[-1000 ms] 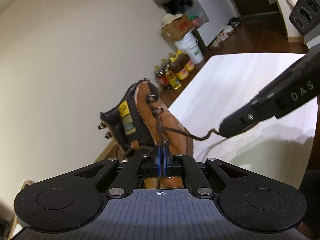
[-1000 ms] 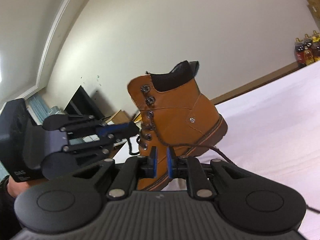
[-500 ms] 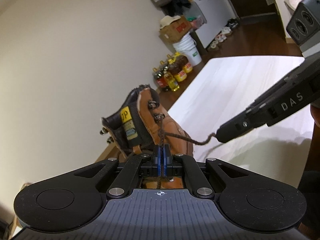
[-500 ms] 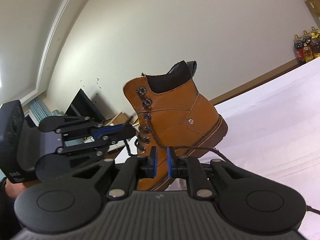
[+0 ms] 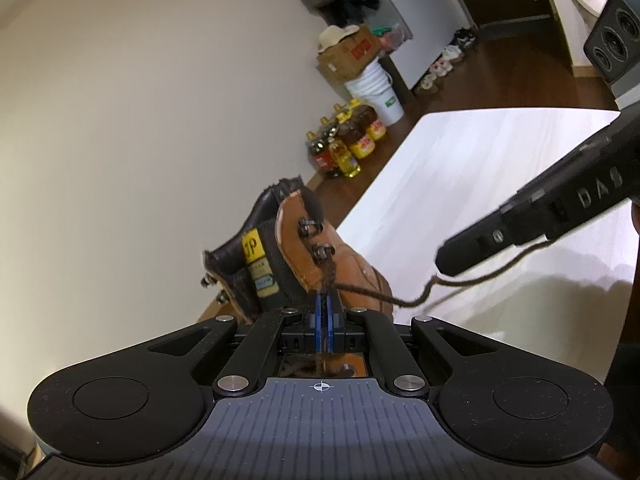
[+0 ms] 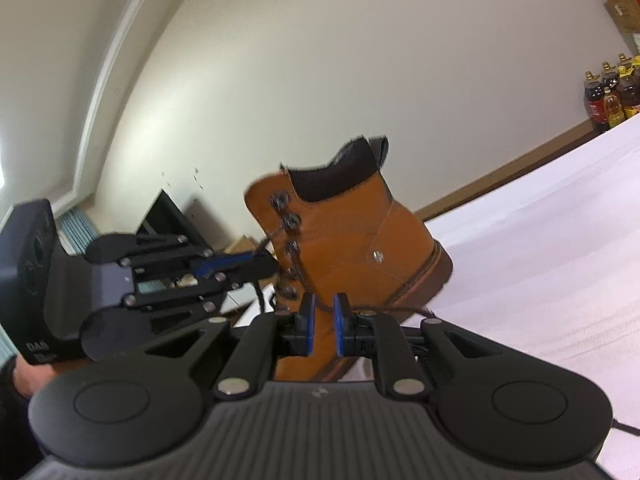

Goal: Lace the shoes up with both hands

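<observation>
Two views. Left wrist: my left gripper (image 5: pixel 323 309) pinches the brown lace (image 5: pixel 372 293) just before the tan boot (image 5: pixel 304 256). Right wrist: my right gripper (image 6: pixel 323 317) stands part-open, lace crossing between pads, boot on white table (image 6: pixel 560 248).

The boot's (image 6: pixel 360 248) toe and sole front are hidden behind the right gripper's (image 6: pixel 323 322) body in the right wrist view; its upper edges are smeared by motion blur. Left of the boot, the hand (image 6: pixel 30 376) holding the left gripper (image 6: pixel 256 264) is cut off at the frame's edge. In the left wrist view, the lace (image 5: pixel 372 292) vanishes between that gripper's closed pads below the boot, and its far end disappears behind the right gripper's finger. Bottle (image 5: pixel 344 152) labels beyond the boot are too small to read.
</observation>
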`<action>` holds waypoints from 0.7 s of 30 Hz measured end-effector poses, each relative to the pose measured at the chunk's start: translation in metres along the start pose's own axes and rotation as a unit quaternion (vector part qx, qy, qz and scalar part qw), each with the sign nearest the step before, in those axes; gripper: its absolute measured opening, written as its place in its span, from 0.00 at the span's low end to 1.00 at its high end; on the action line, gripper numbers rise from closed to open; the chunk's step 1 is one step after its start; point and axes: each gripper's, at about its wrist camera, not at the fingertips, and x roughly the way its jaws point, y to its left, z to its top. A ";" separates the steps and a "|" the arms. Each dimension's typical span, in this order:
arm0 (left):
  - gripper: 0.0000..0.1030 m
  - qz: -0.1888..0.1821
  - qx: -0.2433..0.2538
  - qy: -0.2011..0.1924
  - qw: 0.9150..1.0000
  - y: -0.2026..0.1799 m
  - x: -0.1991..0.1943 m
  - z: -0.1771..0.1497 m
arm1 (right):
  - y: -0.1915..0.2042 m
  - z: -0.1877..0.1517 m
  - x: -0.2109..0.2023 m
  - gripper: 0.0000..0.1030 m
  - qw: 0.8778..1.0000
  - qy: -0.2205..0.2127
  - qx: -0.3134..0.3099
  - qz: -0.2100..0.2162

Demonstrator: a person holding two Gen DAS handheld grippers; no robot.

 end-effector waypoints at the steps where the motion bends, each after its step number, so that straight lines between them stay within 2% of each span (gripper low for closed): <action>1: 0.03 -0.001 0.002 -0.001 1.000 -0.001 0.001 0.002 | -0.003 0.003 0.000 0.13 1.000 -0.005 0.013 0.008; 4: 0.03 0.005 0.007 0.003 1.000 -0.002 0.000 0.005 | -0.016 0.012 0.005 0.13 0.996 -0.019 0.076 0.039; 7: 0.03 0.019 0.016 0.009 1.000 -0.003 -0.001 0.005 | -0.027 0.017 0.012 0.13 0.991 -0.028 0.119 0.053; 12: 0.03 0.006 0.007 0.010 1.000 -0.001 0.000 0.007 | -0.038 0.023 0.028 0.13 0.980 -0.039 0.175 0.090; 14: 0.03 0.004 0.006 0.012 1.000 -0.001 0.000 0.008 | -0.046 0.024 0.037 0.13 0.967 -0.033 0.224 0.113; 21: 0.03 0.008 0.023 0.022 0.999 -0.004 -0.003 0.013 | -0.066 0.016 0.055 0.13 0.936 -0.015 0.326 0.130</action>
